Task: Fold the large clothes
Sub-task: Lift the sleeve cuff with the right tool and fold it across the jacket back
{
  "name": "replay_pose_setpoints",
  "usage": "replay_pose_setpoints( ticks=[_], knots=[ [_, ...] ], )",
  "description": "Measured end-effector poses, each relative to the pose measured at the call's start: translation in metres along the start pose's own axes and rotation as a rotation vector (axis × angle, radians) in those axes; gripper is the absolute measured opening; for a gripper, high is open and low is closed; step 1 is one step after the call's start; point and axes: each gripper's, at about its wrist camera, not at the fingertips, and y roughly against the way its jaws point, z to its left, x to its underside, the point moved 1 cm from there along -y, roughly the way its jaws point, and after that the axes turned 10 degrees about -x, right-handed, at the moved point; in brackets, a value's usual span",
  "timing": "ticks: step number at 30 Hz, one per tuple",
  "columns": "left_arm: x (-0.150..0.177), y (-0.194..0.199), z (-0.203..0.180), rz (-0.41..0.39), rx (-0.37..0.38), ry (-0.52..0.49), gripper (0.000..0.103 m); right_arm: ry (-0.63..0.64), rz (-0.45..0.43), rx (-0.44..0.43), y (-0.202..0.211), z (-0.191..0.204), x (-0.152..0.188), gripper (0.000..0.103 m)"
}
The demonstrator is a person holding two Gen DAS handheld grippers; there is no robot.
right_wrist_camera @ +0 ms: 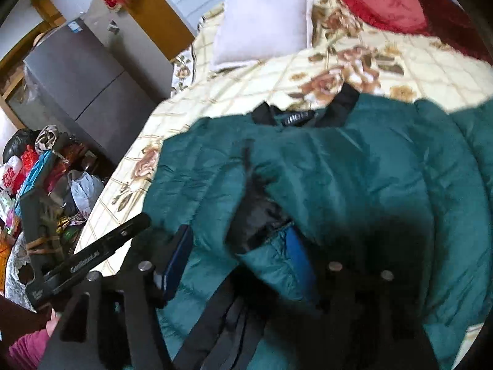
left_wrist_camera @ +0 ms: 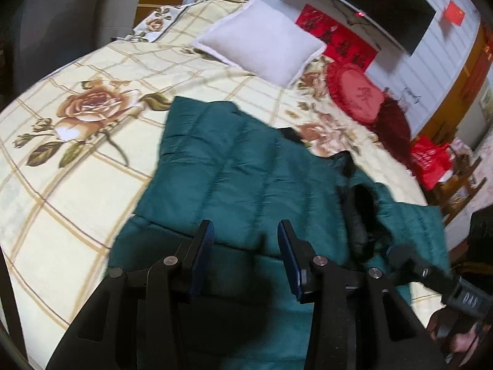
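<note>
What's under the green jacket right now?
The green jacket lies on the floral bedspread, which shows all round it. Whatever sits beneath the jacket's middle is covered.

A bed (left_wrist_camera: 77,185) is covered by a cream blanket checked in tan and printed with brown roses. Towards its far edge a white pillow (left_wrist_camera: 262,49) is laid, and a red heart-shaped cushion (left_wrist_camera: 357,92) is set at the far right corner. The white panelled wall (left_wrist_camera: 431,58) behind is hung with a dark screen (left_wrist_camera: 385,3) and red paper banners (left_wrist_camera: 336,37). A grey refrigerator (right_wrist_camera: 83,92) is seen left of the bed, with cluttered bags (right_wrist_camera: 27,166) beside it.
</note>
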Motion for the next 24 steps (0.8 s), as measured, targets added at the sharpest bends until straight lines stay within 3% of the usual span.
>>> replay_pose_setpoints(
  ticks=[3,8,14,19,20,21,22,24],
  knots=[
    [0.000,0.008,-0.017,0.000,0.068,-0.015,0.053,0.024,-0.019,0.009,0.020,0.006,0.006,0.066],
    [0.007,0.008,-0.056,0.022,0.174,-0.048,0.068,0.011,-0.047,0.059,0.061,0.003,0.025,0.066],
    [0.018,-0.023,-0.103,0.133,0.162,-0.098,0.069,0.040,-0.044,0.205,0.100,-0.009,0.036,0.066],
    [0.025,-0.049,-0.131,0.182,0.110,-0.095,0.069,0.045,-0.063,0.253,0.134,-0.021,0.036,0.066],
    [0.026,-0.051,-0.136,0.178,0.113,-0.107,0.061,0.043,-0.070,0.264,0.141,-0.024,0.035,0.066],
    [0.026,-0.052,-0.138,0.173,0.123,-0.122,0.038,0.041,-0.076,0.274,0.146,-0.027,0.033,0.066],
    [0.026,-0.050,-0.143,0.166,0.125,-0.157,0.027,0.039,-0.083,0.285,0.151,-0.030,0.032,0.066],
    [0.023,-0.043,-0.144,0.143,0.128,-0.182,0.021,0.031,-0.104,0.300,0.163,-0.034,0.030,0.066]
  ],
)
